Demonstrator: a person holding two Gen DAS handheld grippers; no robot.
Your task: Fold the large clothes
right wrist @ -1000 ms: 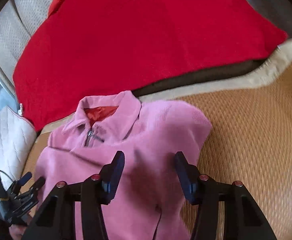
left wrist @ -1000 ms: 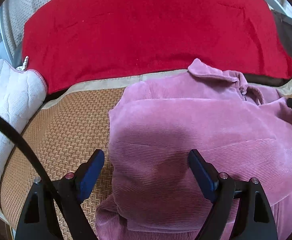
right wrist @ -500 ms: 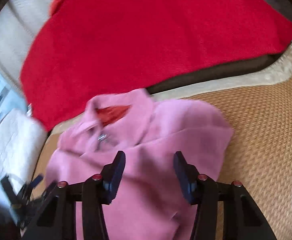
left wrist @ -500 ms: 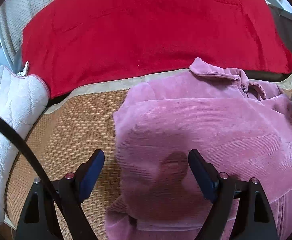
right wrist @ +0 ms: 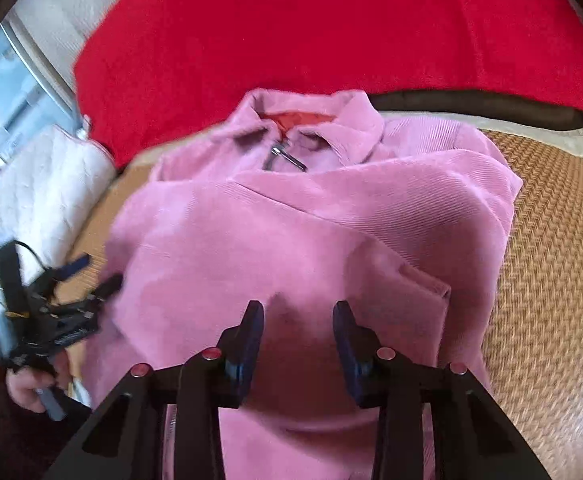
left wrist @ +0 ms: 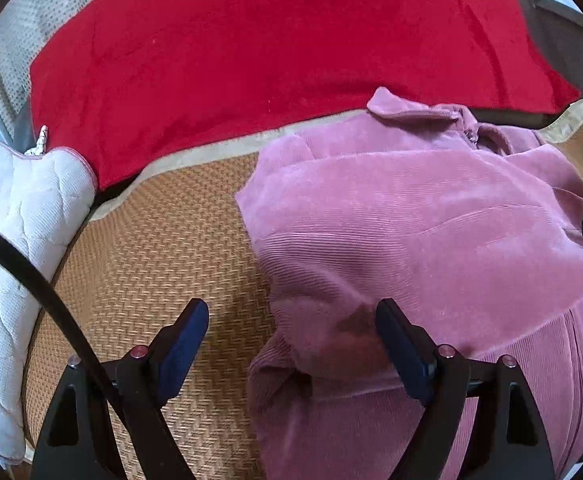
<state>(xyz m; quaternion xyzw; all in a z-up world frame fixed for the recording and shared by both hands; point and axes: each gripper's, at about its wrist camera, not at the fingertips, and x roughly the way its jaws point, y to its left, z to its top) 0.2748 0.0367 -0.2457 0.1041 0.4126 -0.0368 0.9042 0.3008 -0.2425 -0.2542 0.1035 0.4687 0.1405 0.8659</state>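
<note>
Left wrist view: the pink corduroy jacket lies partly folded on a woven straw mat, its collar reaching the mat's pale far border, just below the red blanket. The jacket's left folded edge runs down the middle of the view. The left tongs stand wide and hold nothing: one pad hangs over bare mat, the other over the jacket's near corner, so that edge lies between the pads. Left of the jacket a broad strip of mat is bare as far as the white quilted cushion. A black cable crosses that side.

Right wrist view: the jacket fills the centre, a sleeve folded across its front, the zip pull just under the collar. The right tongs stand narrow, their jaws closing over the jacket's lower front; whether the pads pinch the cloth I cannot tell. Right of the jacket's edge the mat is bare. At the jacket's left edge the left tongs hang in a hand.
</note>
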